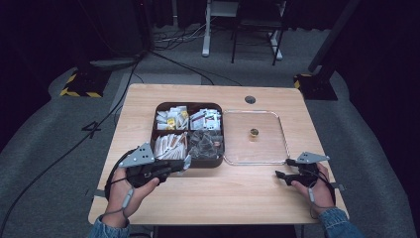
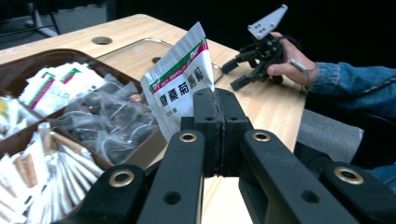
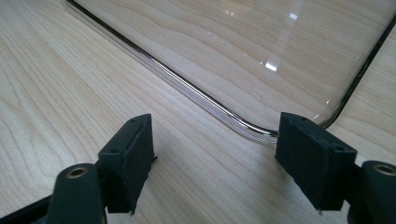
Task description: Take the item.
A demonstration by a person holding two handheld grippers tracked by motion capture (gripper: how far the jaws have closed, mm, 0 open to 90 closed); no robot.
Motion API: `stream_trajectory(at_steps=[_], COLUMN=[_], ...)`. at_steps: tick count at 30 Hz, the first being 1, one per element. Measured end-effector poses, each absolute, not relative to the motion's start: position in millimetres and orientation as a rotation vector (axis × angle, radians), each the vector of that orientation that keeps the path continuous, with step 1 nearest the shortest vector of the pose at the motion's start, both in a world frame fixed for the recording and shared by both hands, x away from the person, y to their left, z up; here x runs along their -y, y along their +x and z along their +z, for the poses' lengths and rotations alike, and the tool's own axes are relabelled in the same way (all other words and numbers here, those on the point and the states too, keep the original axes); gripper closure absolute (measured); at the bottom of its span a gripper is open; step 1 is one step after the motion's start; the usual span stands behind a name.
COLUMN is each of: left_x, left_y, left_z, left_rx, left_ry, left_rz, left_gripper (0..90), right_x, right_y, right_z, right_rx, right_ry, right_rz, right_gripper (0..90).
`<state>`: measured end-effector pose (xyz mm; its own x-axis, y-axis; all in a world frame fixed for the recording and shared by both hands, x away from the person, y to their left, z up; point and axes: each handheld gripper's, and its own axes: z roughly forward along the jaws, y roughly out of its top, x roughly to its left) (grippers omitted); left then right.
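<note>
A white sachet (image 2: 180,79) with a green and red stripe and printed characters stands upright between the jaws of my left gripper (image 2: 217,109), which is shut on its lower corner. In the high view that left gripper (image 1: 181,165) sits at the front edge of the brown compartment tray (image 1: 153,126), with the sachet (image 1: 187,160) at its tip. My right gripper (image 3: 217,158) is open with nothing between its jaws, hovering low over the wood just short of a corner of the clear tray (image 3: 210,106). It appears farther off as the right gripper (image 2: 237,71) and the right gripper (image 1: 283,168).
The brown tray (image 2: 51,52) holds several kinds of sachets and clear tea bags in its compartments. Right of it lies the clear tray (image 1: 285,134) with one small gold item (image 1: 253,133). A cable hole (image 1: 250,99) is at the table's back. Bare wood runs along the front.
</note>
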<state>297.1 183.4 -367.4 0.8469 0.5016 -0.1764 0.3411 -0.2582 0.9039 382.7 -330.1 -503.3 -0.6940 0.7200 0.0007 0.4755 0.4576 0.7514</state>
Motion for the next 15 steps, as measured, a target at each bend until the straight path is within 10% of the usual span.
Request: stream_trajectory(at_steps=[15], left_x=[-164.5], left_y=[289.8], left_z=[-402.5], left_rx=[-0.534], left_ry=[1.948], left_rz=[0.120], left_gripper=[88.6], right_x=[330.3], right_y=[383.2], right_z=[-503.2], right_rx=[-2.399], right_ry=[1.013], right_rz=[1.085], right_gripper=[27.5])
